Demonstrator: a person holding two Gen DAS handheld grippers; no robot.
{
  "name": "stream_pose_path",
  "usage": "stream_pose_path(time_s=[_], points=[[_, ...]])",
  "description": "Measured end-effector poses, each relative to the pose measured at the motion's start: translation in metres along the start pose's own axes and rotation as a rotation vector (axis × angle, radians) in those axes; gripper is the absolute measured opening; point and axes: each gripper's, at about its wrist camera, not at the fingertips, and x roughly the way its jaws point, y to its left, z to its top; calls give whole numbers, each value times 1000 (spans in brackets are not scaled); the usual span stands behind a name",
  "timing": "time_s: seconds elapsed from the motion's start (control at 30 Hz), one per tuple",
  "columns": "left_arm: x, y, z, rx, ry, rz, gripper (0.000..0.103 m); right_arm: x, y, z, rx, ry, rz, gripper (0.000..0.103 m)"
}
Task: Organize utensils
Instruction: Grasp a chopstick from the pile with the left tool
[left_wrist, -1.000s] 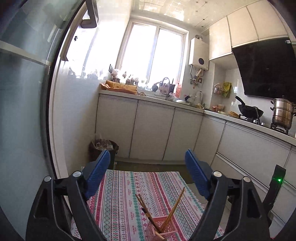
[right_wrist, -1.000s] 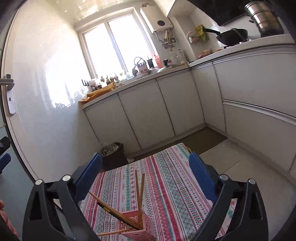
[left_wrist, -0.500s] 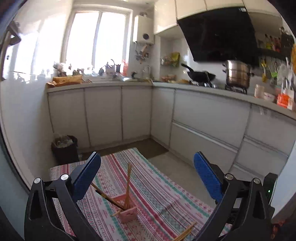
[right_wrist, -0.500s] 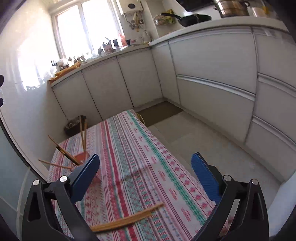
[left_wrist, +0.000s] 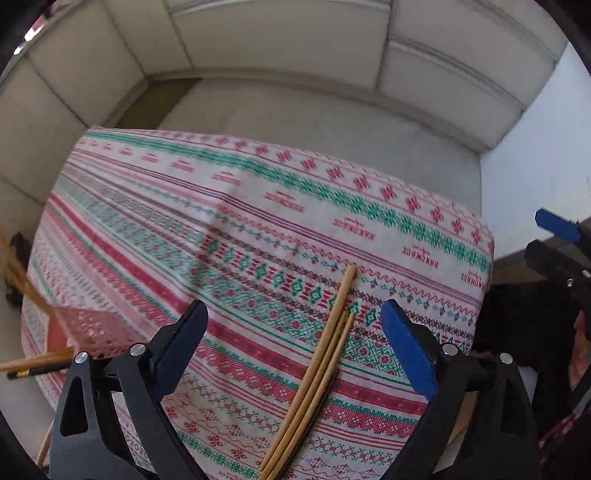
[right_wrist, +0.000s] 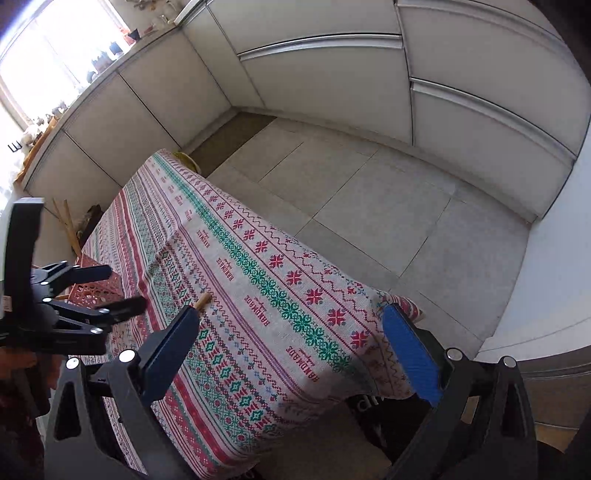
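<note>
Left wrist view: the left gripper (left_wrist: 291, 339) hangs over the patterned tablecloth (left_wrist: 258, 206), jaws wide and closing, pads clear of the loose chopsticks (left_wrist: 317, 373) lying lower centre between them; judged a set-up for a pickup. The pink basket (left_wrist: 92, 328) at lower left already holds chopsticks leaning out, evidently the destination. Right wrist view: the right gripper (right_wrist: 291, 350) stands wide with nothing between its pads, over the cloth's near corner at lower centre, probably waiting. One chopstick tip shows beside its left finger.
</note>
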Motion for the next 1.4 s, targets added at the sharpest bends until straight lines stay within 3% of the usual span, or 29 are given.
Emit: stream_pose_path(time_s=[0.07,0.17,0.23,0.3,0.73,0.83,0.87,0.97,1.13,1.23,1.3,1.4], points=[[23,-8,5,52,60,-15,81,4,0,-1,1,22,14,97],[49,-12,10,79,122,-53,61,11,0,1,25,59,41,97],[62,-12,12,86,148,-58,60,12,-3,2,49,74,59,97],[72,-13,12,87,167,-89,50,13,-5,3,70,79,66,97],[87,-20,29,166,239,-121,43,19,-11,6,107,111,72,97],[88,-17,28,157,237,-113,25,22,-11,6,111,120,72,97],[81,-8,25,154,234,-111,17,23,-11,6,110,120,71,97],[75,-13,18,157,215,-96,10,24,-8,5,109,118,65,97],[70,-6,9,75,160,-113,9,27,0,3,91,120,58,97],[51,9,-1,-11,79,-138,9,34,12,2,50,134,56,97],[33,20,-10,-60,19,-101,9,43,25,1,18,166,65,97],[-1,41,-29,-154,-97,-109,9,58,49,-1,-38,216,78,97]])
